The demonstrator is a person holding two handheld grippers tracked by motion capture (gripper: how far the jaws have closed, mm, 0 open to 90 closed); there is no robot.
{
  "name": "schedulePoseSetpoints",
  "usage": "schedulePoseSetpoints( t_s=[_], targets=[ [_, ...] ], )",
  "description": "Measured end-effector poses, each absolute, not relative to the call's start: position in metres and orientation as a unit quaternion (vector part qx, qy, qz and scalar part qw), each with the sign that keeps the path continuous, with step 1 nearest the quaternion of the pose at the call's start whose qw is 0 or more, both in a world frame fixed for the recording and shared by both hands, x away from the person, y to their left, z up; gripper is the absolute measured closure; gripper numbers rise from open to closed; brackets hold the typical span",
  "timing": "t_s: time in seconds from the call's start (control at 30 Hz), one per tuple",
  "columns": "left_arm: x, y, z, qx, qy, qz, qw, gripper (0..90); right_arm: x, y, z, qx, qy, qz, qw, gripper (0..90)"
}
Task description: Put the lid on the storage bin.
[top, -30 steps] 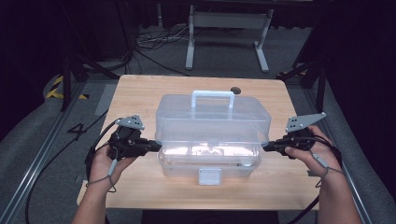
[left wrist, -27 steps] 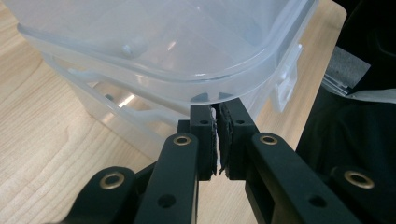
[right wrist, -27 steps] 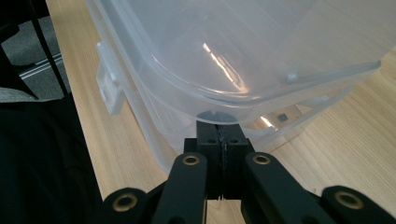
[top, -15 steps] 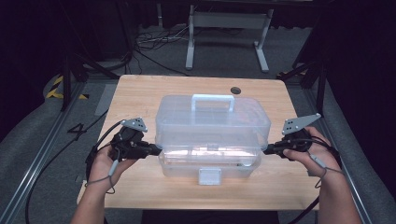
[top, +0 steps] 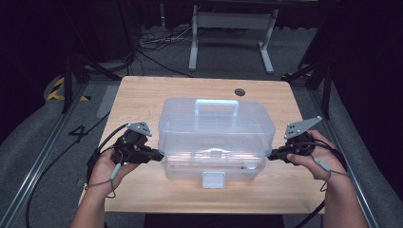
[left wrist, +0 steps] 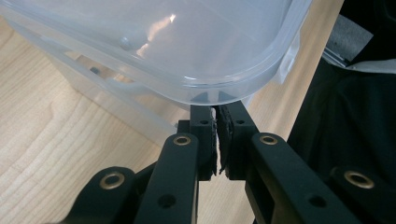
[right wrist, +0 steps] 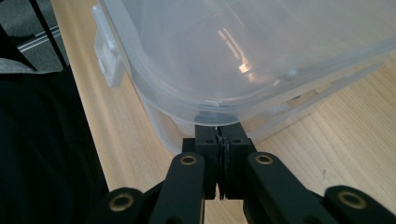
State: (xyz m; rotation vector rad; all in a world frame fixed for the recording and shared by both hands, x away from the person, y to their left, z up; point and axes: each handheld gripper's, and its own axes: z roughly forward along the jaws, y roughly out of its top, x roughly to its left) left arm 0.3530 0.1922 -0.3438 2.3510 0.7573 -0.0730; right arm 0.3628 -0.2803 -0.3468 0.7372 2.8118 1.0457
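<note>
Box: a big see-through plastic box with a lid and a carry handle (top: 216, 137) sits in the middle of the light wooden table (top: 142, 99).
Long side: the box runs left to right across the table, so its 2 short ends face the 2 hands.
Left tool: the left gripper (top: 158, 156) is at the left end of the box, pointing in at it. Its 2 black jaws are squeezed together with nothing clearly between them, and the tips poke under the rim of the lid (left wrist: 205, 91).
Right tool: the right gripper (right wrist: 218, 122) is at the right end, pointing in the other way. Its jaws are pressed together too, with the tips tucked under the lid rim (right wrist: 210, 105).
Touching: the tips look like they touch the rim, but it is too hard to see for sure.
Clip: a small white clasp (top: 212, 179) sits on the front of the box, facing the person.
Which hand is nearer: both are just as near, 1 at each end.
Next move: it looks like both tips would push up together, so the lid or box lifts evenly and does not tip.
</note>
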Motion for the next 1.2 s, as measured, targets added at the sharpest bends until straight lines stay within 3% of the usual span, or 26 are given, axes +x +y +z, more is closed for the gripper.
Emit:
schedulePoseSetpoints(
  t_s=[1.2],
  targets=[
    [0.354,0.182,-0.359,0.922,0.274,-0.066,0.267,82.9,0.364,-0.274,-0.36,0.23,0.931,0.283,-0.003,84.0]
  ],
)
